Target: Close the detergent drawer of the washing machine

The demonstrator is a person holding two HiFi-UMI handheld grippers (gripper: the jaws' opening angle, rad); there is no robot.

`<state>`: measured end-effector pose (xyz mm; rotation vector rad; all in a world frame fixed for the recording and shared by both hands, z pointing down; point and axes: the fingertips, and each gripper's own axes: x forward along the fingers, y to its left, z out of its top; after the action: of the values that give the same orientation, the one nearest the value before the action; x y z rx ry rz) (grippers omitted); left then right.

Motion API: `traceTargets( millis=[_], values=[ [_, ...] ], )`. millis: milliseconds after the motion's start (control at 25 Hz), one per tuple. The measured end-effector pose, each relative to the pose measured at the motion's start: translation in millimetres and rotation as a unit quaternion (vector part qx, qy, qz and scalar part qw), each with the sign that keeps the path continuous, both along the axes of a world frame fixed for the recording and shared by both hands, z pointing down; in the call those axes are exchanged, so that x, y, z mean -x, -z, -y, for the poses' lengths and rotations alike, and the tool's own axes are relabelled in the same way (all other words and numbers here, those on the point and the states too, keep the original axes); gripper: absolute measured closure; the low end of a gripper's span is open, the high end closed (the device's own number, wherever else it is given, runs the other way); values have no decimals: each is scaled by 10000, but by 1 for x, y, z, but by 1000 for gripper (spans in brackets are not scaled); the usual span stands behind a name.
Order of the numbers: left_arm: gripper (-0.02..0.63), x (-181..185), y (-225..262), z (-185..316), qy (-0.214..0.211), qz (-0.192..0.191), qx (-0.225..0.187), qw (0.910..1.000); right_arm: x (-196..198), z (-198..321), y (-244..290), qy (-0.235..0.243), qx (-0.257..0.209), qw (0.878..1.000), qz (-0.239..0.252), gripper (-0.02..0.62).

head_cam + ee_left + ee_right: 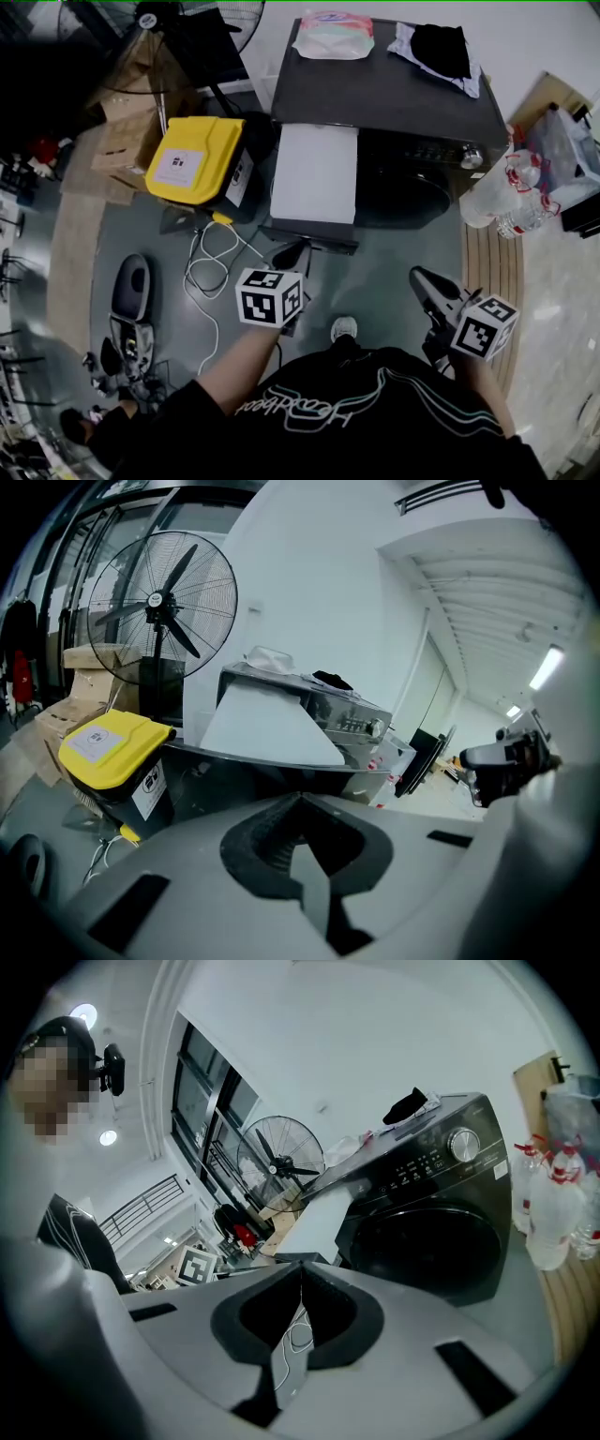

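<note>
- Cardboard boxes [129,127] stand at the far left on the grey floor [394,267], with a standing fan [159,602] behind them near the white wall.
- A bin with a yellow lid [192,157] sits just beside the washing machine's left side. A white cable [208,267] loops on the floor in front of it.
- The left gripper [289,251] is held low, with its jaws together and nothing between them. Its tips are just before the front edge of the drawer; I cannot tell whether they touch it.
- The detergent drawer [314,173] is white and stands pulled well out from the upper left of the dark washing machine [384,89].
- On the machine's top lie a pink packet [333,36] at the back and a black cloth [441,47] on a white one towards the right.
- A pale shoe [344,328] shows on the floor between the two grippers.
- The right gripper [420,277] hangs off to the right, well apart from the drawer. Its jaws are also together and hold nothing.
- Clear water bottles [511,192] stand by the machine's right front corner, next to a wooden strip [492,272] on the floor.
</note>
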<state>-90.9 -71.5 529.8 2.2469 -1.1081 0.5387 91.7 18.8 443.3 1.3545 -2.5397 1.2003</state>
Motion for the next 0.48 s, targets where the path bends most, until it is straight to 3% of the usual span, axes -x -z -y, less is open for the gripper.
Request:
traceTargets(
  millis=[480],
  values=[
    [583, -2, 2, 3, -2, -19, 39, 10000, 5, -3, -11, 78, 142, 9998, 106, 568]
  ],
)
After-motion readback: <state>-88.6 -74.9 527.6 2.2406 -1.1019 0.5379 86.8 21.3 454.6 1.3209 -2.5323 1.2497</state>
